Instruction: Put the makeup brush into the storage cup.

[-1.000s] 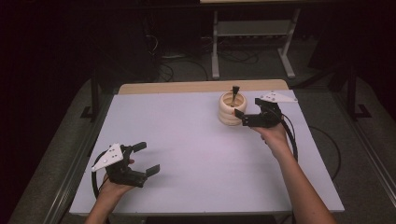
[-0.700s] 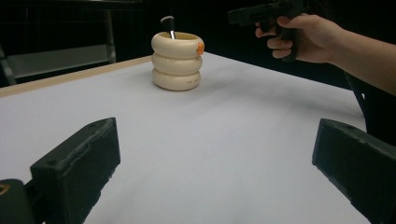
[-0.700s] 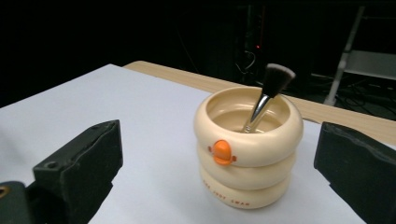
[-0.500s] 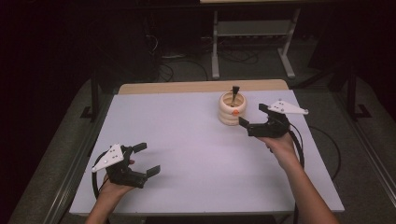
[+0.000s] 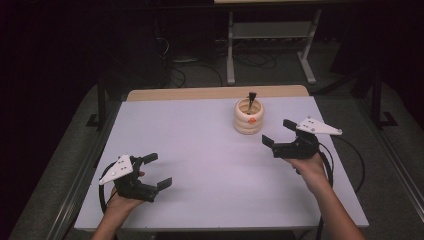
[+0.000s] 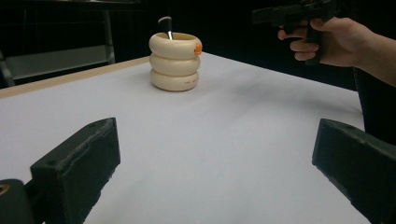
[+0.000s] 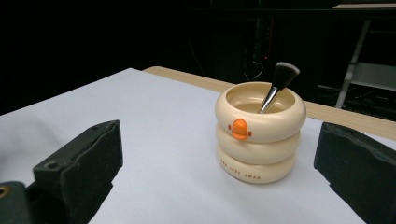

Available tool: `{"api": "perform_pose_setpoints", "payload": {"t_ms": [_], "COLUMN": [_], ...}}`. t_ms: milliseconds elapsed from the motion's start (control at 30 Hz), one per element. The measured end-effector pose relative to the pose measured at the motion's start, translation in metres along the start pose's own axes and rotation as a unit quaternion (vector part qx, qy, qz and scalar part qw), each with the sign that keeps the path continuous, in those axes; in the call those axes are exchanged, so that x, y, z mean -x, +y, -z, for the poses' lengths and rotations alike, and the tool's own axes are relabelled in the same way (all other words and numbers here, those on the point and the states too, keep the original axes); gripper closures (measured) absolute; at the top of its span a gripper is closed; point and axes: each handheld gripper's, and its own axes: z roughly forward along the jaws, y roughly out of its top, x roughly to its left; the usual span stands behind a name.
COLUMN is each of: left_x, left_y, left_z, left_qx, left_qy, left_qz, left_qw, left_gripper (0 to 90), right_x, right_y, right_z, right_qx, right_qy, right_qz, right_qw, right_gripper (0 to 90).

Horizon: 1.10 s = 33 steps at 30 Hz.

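One cream holder (image 5: 248, 116), shaped like three stacked rings with a small orange beak on its top ring, stands upright toward the far right of our white bench (image 5: 200, 150). One makeup brush (image 7: 279, 84) leans inside it, dark bristles up and metal ferrule catching the light. We count two grippers. Our right gripper (image 5: 278, 134) hangs just above the bench near the holder, apart from it on its right, jaws spread wide with nothing between them and pointed toward the holder. Our left gripper (image 5: 159, 171) sits well apart at the near left corner of the bench, jaws likewise wide apart and holding nothing. One metal-framed rack (image 5: 270, 37) stands on the dark floor beyond the bench.
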Motion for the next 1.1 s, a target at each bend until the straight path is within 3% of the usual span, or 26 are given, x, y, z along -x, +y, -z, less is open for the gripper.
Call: {"api": "perform_pose_setpoints", "payload": {"t_ms": [900, 1100], "left_x": [0.001, 0.002], "left_y": [0.001, 0.001], "left_z": [0.000, 0.000], "left_qx": [0.001, 0.002], "left_qy": [0.000, 0.001], "left_qz": [-0.004, -0.002], "left_qw": [1.0000, 1.0000], "left_gripper": [0.4, 0.5], "right_x": [-0.016, -0.017], "right_y": [-0.029, -0.036], "right_z": [0.041, 0.052], "right_qx": [-0.002, 0.010], "right_qy": [0.004, 0.002], "right_qz": [0.004, 0.001], "right_qw": [1.0000, 0.9999], "right_gripper": [0.6, 0.6]}}
